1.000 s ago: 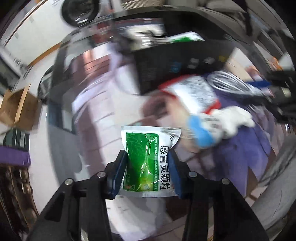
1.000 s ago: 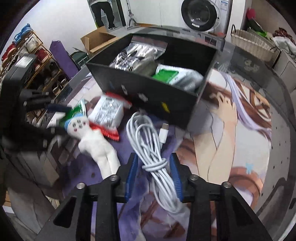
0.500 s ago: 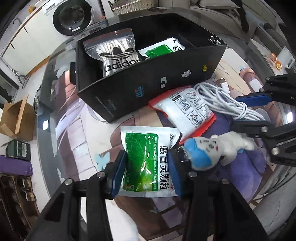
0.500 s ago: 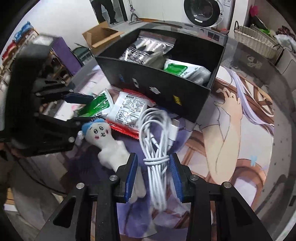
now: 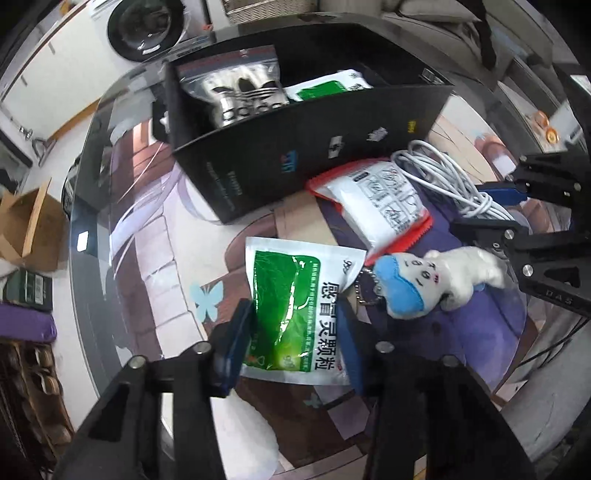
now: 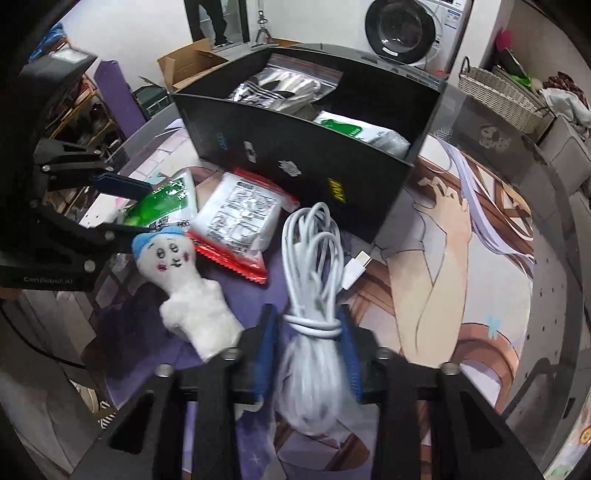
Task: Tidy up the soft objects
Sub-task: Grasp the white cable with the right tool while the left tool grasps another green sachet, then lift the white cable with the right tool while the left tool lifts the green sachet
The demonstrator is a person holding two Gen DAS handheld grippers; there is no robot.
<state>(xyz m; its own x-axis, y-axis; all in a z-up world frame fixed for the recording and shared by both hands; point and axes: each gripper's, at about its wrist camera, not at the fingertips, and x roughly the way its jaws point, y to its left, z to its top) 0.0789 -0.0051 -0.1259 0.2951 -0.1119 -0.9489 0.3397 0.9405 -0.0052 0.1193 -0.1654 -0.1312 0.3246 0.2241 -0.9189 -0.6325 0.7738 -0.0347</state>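
The black box (image 5: 314, 147) stands on a table with a printed anime mat (image 6: 461, 258) (small stickers dot its near wall, none readable). Inside it lie a clear zip bag (image 5: 240, 92) printed "adidas" and a green-and-white pouch (image 5: 325, 86).

In front of the box, the left gripper (image 5: 295, 328) is closing on a green sachet (image 5: 291, 306) with white Chinese lettering down its side; its blue pads press both edges. Beside the sachet and nearer the box lies a white packet (image 5: 380, 199) with red edges and printed diagrams, its text too small to read. A plush doll (image 6: 184, 280) with a blue cap and a drawn face lies further out from the box than the packet.

The right gripper (image 6: 308, 343) is closing on a bundled white cable (image 6: 314, 266) just in front of the box's near wall, its pads squeezing the tied waist; the USB-C plug (image 6: 356, 267) points toward the box. The left gripper's body reads "GenRobot.AI" in the right wrist view.

Behind the box stands a washing machine (image 6: 402, 27).
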